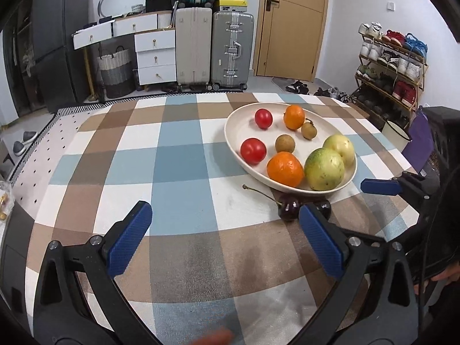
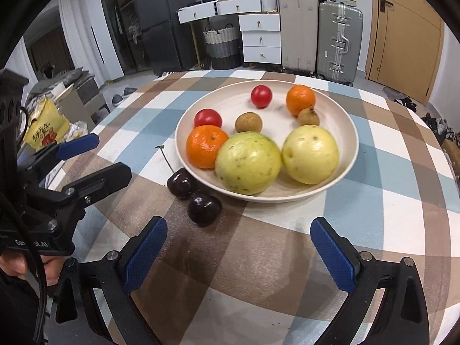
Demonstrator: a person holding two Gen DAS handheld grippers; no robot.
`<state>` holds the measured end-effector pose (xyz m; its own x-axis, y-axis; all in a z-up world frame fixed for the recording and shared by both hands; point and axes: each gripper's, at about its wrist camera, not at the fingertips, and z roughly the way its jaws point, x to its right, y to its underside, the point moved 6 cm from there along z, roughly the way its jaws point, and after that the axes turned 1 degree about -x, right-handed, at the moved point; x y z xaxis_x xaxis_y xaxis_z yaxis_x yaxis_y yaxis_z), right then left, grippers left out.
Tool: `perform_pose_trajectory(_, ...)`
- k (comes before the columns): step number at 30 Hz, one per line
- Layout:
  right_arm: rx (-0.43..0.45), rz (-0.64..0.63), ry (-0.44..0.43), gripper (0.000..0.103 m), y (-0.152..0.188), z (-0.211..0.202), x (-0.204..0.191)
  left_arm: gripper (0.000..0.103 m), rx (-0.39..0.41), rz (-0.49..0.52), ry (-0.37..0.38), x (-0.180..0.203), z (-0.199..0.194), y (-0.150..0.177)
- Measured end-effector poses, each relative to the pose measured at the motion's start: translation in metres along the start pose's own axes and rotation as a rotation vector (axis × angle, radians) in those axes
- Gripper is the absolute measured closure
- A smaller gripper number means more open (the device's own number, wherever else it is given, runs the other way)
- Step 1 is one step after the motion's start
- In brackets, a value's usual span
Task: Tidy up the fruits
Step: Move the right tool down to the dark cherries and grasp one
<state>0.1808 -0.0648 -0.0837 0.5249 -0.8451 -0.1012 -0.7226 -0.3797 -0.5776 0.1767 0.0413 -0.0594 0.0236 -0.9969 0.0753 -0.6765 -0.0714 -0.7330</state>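
- Left claw [image 1: 224, 221] is spread wide and empty, low over the checked surface [image 1: 184, 172]
- Right claw [image 2: 238, 238] is also spread wide, holding nothing
- Two dark cherries [image 2: 194, 195] lie on the cloth, just beside the plate's near rim
- The plate [image 2: 349, 120] holds tomatoes, oranges and other fruit

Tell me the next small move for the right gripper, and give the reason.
Probably ease the open right gripper forward and left to straddle the nearer cherry. Both cherries lie on the tablecloth outside the plate, while the other fruit already sits inside it, and this cherry is closest to those fingers.
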Motion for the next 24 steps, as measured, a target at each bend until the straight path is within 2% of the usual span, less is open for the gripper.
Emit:
perform_pose_trajectory(6, -0.011, -0.052, 0.057, 0.004, 0.0, 0.008, -0.009, 0.001, -0.001, 0.036, 0.012, 0.005, 0.001, 0.002)
perform_pose_trajectory(11, -0.029, -0.058, 0.079, 0.021, -0.002, 0.015, -0.011, 0.001, -0.012, 0.05, -0.009, 0.006, 0.006, 0.004)
perform_pose_trajectory(15, -0.029, -0.061, 0.067, 0.026, -0.003, 0.017, -0.013, 0.001, -0.018, 0.026, -0.005, 0.002, 0.007, 0.005)
perform_pose_trajectory(17, -0.026, -0.065, 0.058, 0.034, -0.003, 0.017, -0.015, 0.001, -0.016, 0.024, -0.004, 0.001, 0.007, 0.005)
perform_pose_trajectory(21, -0.023, -0.068, 0.049, 0.039, -0.003, 0.016, -0.016, 0.001, -0.016, 0.028, -0.006, 0.001, 0.008, 0.005)
perform_pose_trajectory(24, -0.02, -0.069, 0.041, 0.047, -0.004, 0.015, -0.016, 0.001, -0.022, 0.024, -0.007, 0.001, 0.009, 0.005)
